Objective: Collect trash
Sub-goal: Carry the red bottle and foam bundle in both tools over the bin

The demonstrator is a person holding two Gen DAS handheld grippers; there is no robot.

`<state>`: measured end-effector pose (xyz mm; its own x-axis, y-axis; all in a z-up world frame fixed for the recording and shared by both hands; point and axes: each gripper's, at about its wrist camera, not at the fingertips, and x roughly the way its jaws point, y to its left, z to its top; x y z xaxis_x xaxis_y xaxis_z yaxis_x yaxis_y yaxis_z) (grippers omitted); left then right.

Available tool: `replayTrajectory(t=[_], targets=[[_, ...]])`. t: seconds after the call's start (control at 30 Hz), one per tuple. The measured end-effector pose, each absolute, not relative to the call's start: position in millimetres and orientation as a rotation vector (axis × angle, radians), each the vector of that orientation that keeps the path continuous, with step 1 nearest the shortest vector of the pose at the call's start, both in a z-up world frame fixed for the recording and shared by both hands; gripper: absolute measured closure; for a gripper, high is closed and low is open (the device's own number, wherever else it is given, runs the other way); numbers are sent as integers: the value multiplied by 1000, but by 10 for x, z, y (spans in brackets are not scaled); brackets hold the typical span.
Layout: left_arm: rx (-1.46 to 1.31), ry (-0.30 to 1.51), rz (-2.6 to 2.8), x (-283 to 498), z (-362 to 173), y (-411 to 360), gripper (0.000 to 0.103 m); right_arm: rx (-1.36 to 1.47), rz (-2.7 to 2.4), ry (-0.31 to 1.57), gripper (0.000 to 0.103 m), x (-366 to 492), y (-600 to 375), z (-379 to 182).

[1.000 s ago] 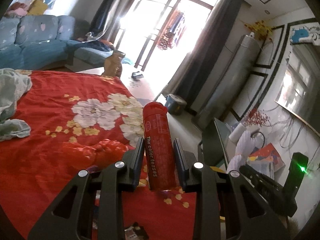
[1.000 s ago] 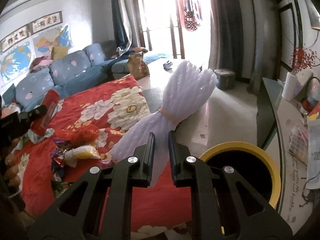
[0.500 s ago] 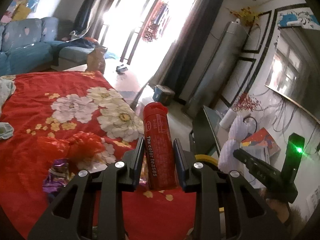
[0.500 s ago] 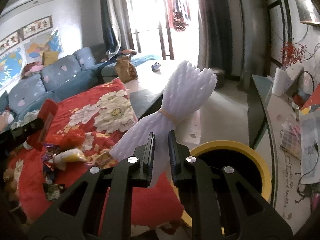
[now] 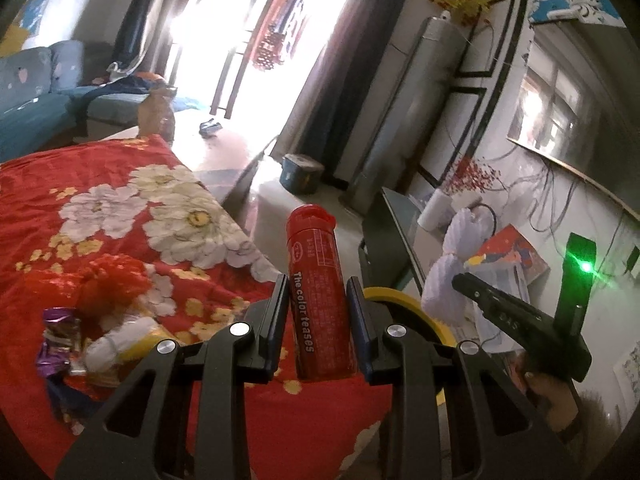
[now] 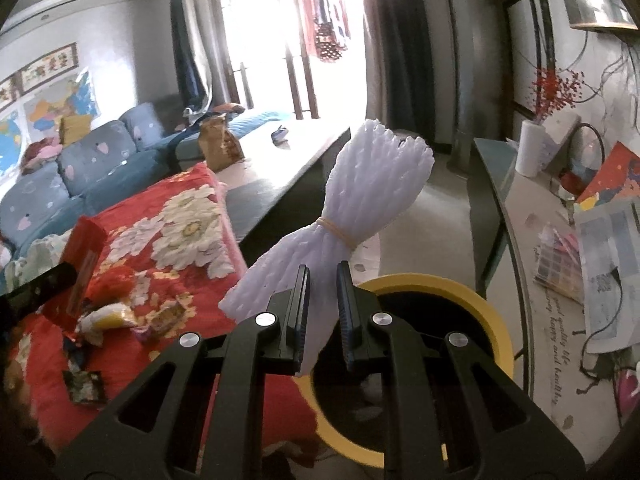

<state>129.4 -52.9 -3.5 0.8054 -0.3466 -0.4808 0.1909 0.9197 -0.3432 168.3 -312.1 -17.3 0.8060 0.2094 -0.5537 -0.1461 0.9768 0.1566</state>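
Half the yellow bin behind fingers

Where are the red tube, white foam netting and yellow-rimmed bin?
red tube (image 5: 320, 304): left wrist view, printed side of its body.
white foam netting (image 6: 376, 184): right wrist view, upper fanned part.
yellow-rimmed bin (image 6: 486, 312): right wrist view, right rim.

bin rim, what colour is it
Yellow; the bin rim shows best in the right wrist view.
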Motion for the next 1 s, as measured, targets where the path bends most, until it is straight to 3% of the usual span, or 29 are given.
replayTrajectory(t=[1.0], targets=[[-172,651,-427,1527,-295,-1402,75,167,71,719,93,1890,-3808,-588]])
